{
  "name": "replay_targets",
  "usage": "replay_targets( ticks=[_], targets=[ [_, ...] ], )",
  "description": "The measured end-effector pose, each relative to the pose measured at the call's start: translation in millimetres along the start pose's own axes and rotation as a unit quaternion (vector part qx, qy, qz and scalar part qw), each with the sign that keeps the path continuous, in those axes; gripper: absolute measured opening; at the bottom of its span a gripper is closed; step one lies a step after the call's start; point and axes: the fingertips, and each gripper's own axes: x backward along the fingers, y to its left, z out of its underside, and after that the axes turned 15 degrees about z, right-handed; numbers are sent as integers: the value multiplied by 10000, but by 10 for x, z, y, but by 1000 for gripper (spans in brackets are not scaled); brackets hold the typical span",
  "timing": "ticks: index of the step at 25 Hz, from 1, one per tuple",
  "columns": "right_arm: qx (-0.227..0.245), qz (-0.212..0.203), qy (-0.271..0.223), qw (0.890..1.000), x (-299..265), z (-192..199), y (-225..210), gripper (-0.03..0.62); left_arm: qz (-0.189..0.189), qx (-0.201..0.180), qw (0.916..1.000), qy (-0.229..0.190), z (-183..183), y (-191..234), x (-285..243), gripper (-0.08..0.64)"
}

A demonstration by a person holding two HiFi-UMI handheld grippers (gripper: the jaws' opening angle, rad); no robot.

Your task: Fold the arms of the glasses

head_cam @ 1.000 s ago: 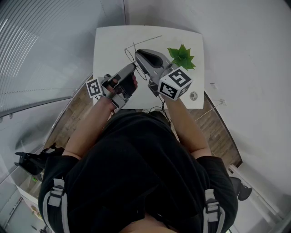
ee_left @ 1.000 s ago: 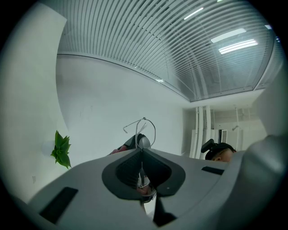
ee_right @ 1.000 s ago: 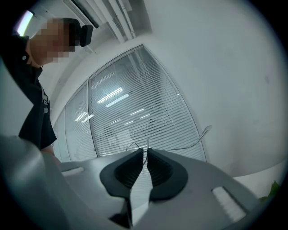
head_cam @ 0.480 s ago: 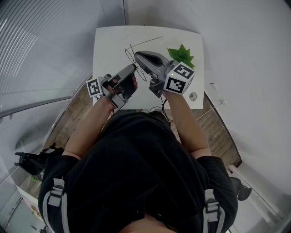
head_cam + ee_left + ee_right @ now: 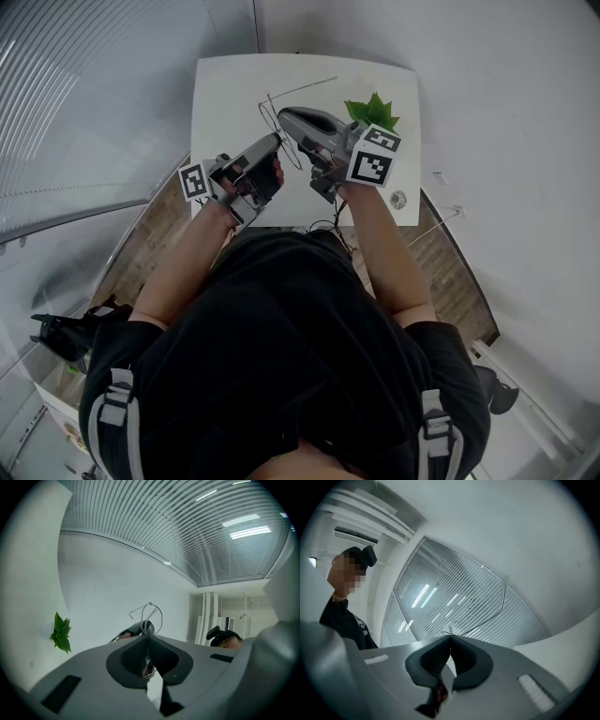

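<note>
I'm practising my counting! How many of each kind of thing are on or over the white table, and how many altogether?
Glasses: 1
Grippers: 2, the left gripper and the right gripper
Green plant: 1
Small round thing: 1
Total: 5
</note>
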Motion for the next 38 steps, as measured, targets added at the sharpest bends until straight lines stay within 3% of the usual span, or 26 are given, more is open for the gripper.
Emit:
replay_targets(
  ticks=[5, 9, 16, 22, 26, 38],
  targets=[
    [753, 679, -215, 9946, 115, -122, -153, 27, -42, -118, 9999, -94, -35, -1, 1, 14],
    [1324, 1465, -420, 9794, 232, -290, -400, 99, -52, -155, 9998, -107, -43, -1, -3, 14],
    [1407, 2279, -1018, 9581, 375, -717, -670, 155, -23, -168, 9998, -60, -49, -38, -46, 14],
    [1421, 2126, -1087, 9606, 334, -811, -640, 121, -41, -162, 9999, -7, -26, -32, -31, 14],
    [1438, 2079, -1139, 9608, 337, -802, -606, 41, -66, -179, 9998, -17, -26, -25, -17, 14],
    [1342, 1908, -1031, 9669, 466, -589, -444, 31, -226, -562, 9974, -403, -117, -35, 29, 14]
  ],
)
